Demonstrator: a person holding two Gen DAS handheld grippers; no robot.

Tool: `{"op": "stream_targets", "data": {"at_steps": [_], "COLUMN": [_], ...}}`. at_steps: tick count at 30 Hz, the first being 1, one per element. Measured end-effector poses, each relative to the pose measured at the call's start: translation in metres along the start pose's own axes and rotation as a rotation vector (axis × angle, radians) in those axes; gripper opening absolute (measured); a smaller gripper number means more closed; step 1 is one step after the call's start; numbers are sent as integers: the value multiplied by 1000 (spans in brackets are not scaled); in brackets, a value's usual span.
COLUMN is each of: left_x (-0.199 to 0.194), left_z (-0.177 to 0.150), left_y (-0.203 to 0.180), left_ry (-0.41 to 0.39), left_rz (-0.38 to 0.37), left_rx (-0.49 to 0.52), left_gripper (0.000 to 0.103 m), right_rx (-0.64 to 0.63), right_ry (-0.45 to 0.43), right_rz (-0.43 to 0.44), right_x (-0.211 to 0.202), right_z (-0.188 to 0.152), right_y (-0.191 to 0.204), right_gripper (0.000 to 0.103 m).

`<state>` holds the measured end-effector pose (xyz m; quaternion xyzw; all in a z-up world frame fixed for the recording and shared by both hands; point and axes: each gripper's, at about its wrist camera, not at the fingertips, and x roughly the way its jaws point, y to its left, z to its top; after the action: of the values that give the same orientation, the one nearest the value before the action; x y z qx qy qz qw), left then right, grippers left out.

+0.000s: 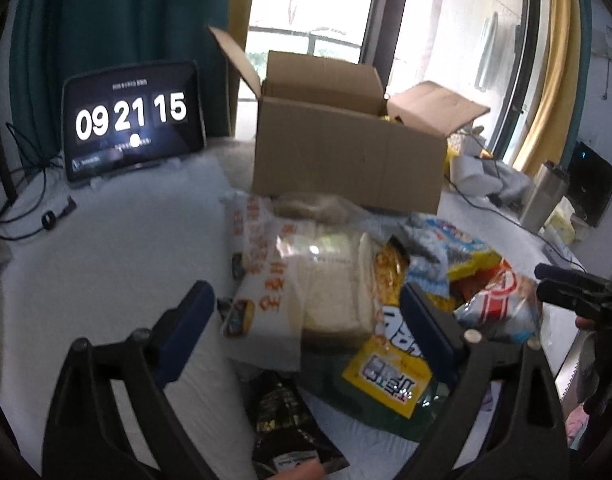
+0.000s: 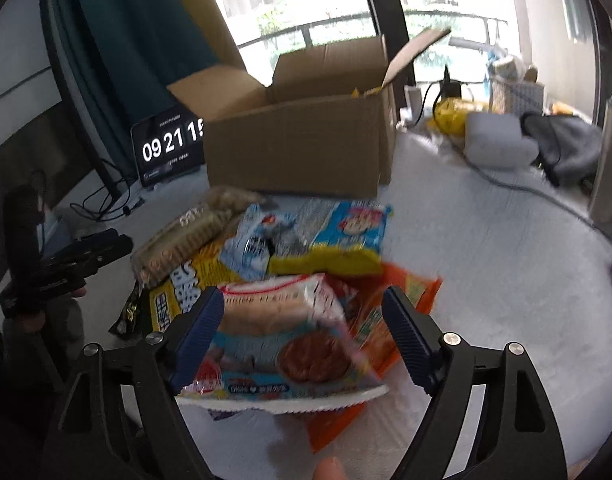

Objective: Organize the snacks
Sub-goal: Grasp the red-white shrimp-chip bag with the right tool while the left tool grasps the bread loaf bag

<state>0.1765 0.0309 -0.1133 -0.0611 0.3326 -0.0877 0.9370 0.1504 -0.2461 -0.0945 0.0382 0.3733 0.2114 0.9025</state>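
Several snack packets lie heaped on the white table [image 1: 106, 264] in the left wrist view, just in front of the open cardboard box [image 1: 346, 152] at twelve o'clock, which I judge to be where they are meant to go. The left gripper [image 1: 306, 320] has its jaws spread wide, holding nothing, and they straddle a white bread bag [image 1: 306, 280] with orange lettering; its right finger lies over a yellow packet [image 1: 390, 376], likely because the bread bag is the next pick. A black packet [image 1: 282, 408] lies at six o'clock, below the jaws. At ten o'clock a tablet clock [image 1: 134, 120] stands well clear, with cables beside it; at three o'clock the right gripper [image 1: 574, 288] reaches toward the same heap, so the two tools could crowd each other. In the right wrist view the right gripper [image 2: 306, 336] also has its jaws spread, and a pale blue biscuit packet [image 2: 282, 344] lies between them; the left pad looks against its edge, the right pad stands apart, so nothing is pinched yet. It rests on an orange packet [image 2: 402, 312], with a blue and yellow packet [image 2: 338, 240] at twelve o'clock before the box. At nine o'clock the left gripper is visible. A metal flask [image 2: 610, 168], a grey cloth [image 2: 566, 148] and cables sit at two o'clock, off the path.
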Motion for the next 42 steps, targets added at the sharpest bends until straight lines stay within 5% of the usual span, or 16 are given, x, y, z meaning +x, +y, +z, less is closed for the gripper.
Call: {"op": "stream_targets", "data": {"at_steps": [21, 24, 29, 42], "left_x": [54, 54, 50, 22], "left_z": [-7, -7, -8, -2], "left_y": [-8, -9, -10, -16], "left_ry": [93, 88, 70, 20], "left_rz": [69, 63, 49, 13], "left_rx": [85, 88, 105, 86], "left_gripper": [95, 94, 85, 83], "right_rx": [-31, -34, -59, -121], "right_ry": [119, 122, 102, -36], "right_rz": [61, 76, 48, -104], "right_x": [55, 56, 51, 7], "right_z": [-27, -27, -26, -10], "right_y": [18, 21, 26, 23], "right_gripper": [85, 72, 61, 58]}}
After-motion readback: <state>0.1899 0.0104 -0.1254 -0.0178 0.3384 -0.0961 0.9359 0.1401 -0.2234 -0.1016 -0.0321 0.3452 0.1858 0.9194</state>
